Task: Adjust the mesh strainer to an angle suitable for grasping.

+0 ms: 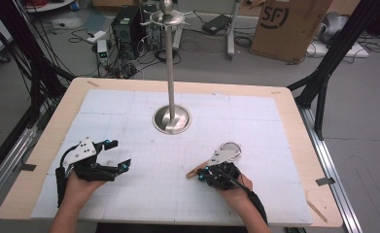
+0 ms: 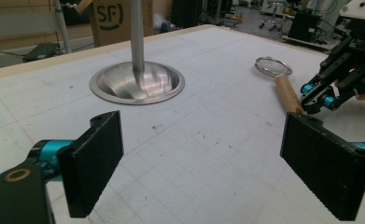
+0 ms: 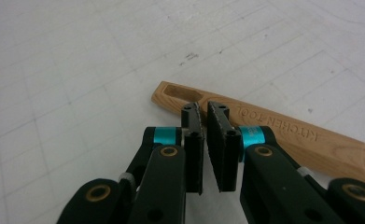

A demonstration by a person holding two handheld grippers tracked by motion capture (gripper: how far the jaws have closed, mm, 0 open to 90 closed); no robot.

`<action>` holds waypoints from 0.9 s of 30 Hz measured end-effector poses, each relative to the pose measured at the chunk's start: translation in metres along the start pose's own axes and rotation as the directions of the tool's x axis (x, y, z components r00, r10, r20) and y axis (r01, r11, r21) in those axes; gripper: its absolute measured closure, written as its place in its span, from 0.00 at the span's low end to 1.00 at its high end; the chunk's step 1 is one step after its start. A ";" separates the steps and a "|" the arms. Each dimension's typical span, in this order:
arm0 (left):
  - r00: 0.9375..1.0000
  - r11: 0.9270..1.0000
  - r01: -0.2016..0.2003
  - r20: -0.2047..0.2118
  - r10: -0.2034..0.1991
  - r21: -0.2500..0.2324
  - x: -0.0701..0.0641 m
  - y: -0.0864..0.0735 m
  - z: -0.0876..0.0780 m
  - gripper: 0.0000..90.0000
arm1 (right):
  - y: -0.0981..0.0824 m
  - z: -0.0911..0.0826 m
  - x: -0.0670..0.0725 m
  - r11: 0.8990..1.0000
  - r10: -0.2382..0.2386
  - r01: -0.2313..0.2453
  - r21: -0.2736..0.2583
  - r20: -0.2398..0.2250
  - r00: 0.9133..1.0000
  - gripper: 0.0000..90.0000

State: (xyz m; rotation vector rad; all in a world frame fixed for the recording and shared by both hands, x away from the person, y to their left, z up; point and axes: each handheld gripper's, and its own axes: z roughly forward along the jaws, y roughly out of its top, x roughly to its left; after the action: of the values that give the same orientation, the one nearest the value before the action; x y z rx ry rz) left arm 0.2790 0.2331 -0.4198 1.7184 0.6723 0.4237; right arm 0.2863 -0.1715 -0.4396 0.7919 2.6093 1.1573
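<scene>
While the person's left hand (image 1: 76,187) rested low on the white gridded mat (image 1: 129,104), its knuckles up and forearm coming in from the near edge, the left gripper (image 1: 119,154) pointed toward the middle of the table with its jaws spread wide and nothing between them. Over on the other side, the right hand (image 1: 233,187) was angled inward, and the right gripper (image 3: 204,122) had its jaws nearly closed, a thin gap between the pads and nothing clamped. Its tips hovered right over the wooden handle (image 3: 283,133) of a small mesh strainer (image 2: 273,66), near the slotted end of that handle. That strainer lay flat on the mat, its round bowl pointing away from the person. Beyond it stood a tall metal stand (image 1: 171,73) on a round dished base (image 2: 137,83), well apart from both grippers.
</scene>
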 end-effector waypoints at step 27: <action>1.000 1.000 -0.001 0.002 0.001 -0.002 0.001 0.000 0.001 0.15 | 0.033 0.034 -0.041 0.993 0.118 -0.115 -0.030 0.197 0.973 0.95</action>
State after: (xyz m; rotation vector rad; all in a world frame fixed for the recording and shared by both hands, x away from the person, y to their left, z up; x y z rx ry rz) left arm 0.2799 0.2331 -0.4201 1.7170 0.6693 0.4230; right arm 0.3463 -0.1537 -0.4411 1.0135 2.4139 1.0687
